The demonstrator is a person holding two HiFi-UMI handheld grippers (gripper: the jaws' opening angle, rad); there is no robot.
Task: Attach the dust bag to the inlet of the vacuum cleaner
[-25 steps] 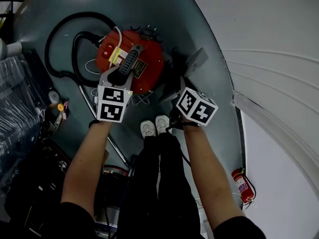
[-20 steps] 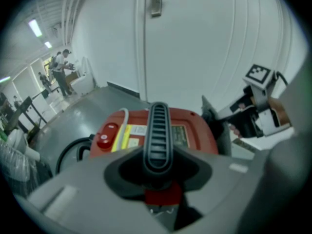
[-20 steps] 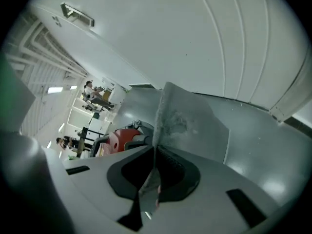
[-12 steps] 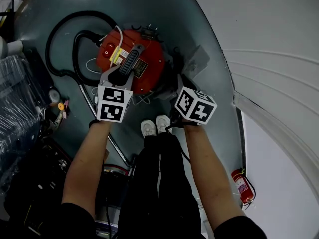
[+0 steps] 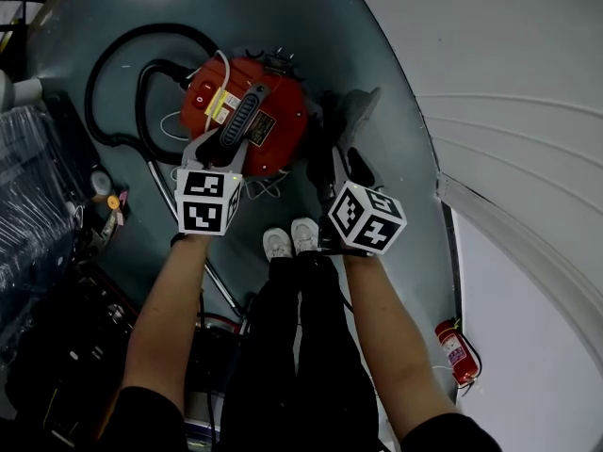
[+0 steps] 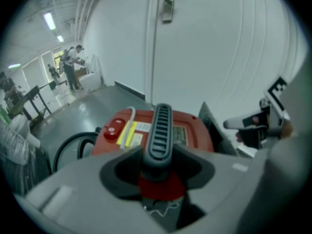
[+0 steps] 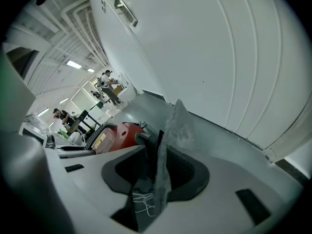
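Currently the red vacuum cleaner (image 5: 278,106) stands on a smooth grey floor (image 5: 283,17) with a dull sheen, close to a white wall (image 5: 509,55). A black hose (image 5: 94,92) loops over the floor on its far side from that wall. The left gripper view shows a white door (image 6: 195,43) behind the machine and a long, lit hall with people well off.

The left gripper (image 5: 224,147) straddles the black carrying handle (image 5: 243,119) on top of the machine. Its jaws are opening and the pads stand clear of the handle between them.

The right gripper (image 5: 337,163) is clamped on the lower edge of the grey dust bag (image 5: 356,111), which stands upright just beside the machine on the wall side — contact with the inlet cannot be told.

White shoes (image 5: 292,238) are planted near the machine, and a fire extinguisher (image 5: 455,348) lies by the wall.
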